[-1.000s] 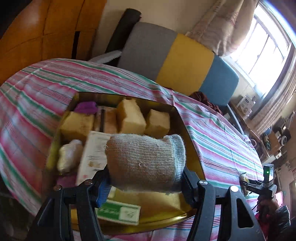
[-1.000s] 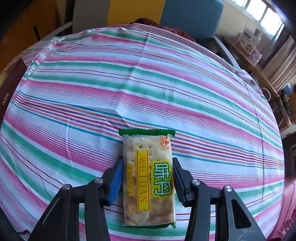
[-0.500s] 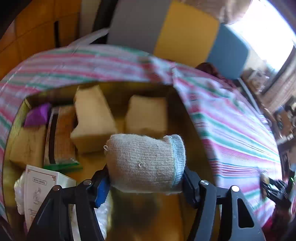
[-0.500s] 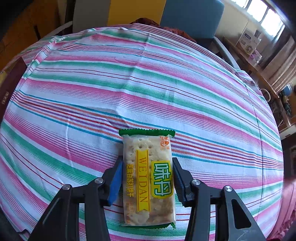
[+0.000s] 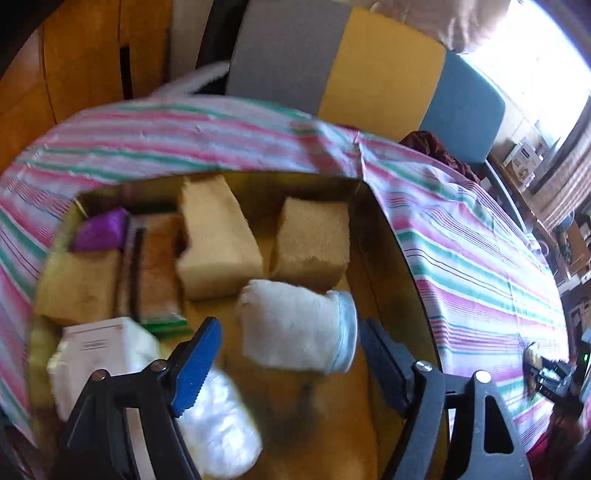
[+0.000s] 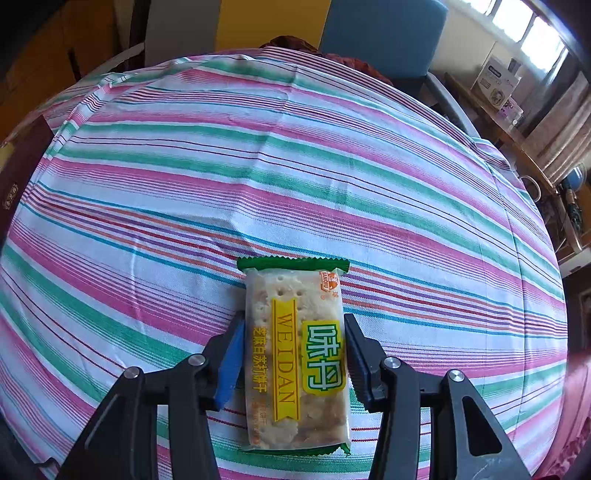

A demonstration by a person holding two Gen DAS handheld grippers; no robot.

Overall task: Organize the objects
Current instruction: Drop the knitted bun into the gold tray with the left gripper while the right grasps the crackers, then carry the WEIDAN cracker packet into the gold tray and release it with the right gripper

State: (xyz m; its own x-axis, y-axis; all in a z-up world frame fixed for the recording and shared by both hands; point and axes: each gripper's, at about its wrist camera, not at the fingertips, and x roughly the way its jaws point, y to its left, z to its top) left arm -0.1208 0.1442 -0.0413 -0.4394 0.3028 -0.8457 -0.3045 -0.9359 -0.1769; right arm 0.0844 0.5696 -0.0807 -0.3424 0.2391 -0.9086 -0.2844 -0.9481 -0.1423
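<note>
Green-ended cracker packet (image 6: 295, 354) lengthwise between gripper (image 6: 293, 354) fingers

This is looking like a lived-in home, a dining or sitting room. A striped cloth (image 6: 295, 155) in pink, green and white is covering the bench. Behind it a padded seat back (image 5: 332, 70) in grey, yellow and blue panels is standing against a pale wall. Daylight is coming through a window (image 6: 524, 22) with a curtain (image 6: 565, 136) hanging beside it. Wooden panelling (image 5: 74, 70) is lining one side, and a cluttered side shelf (image 6: 502, 92) is carrying small household boxes.
</note>
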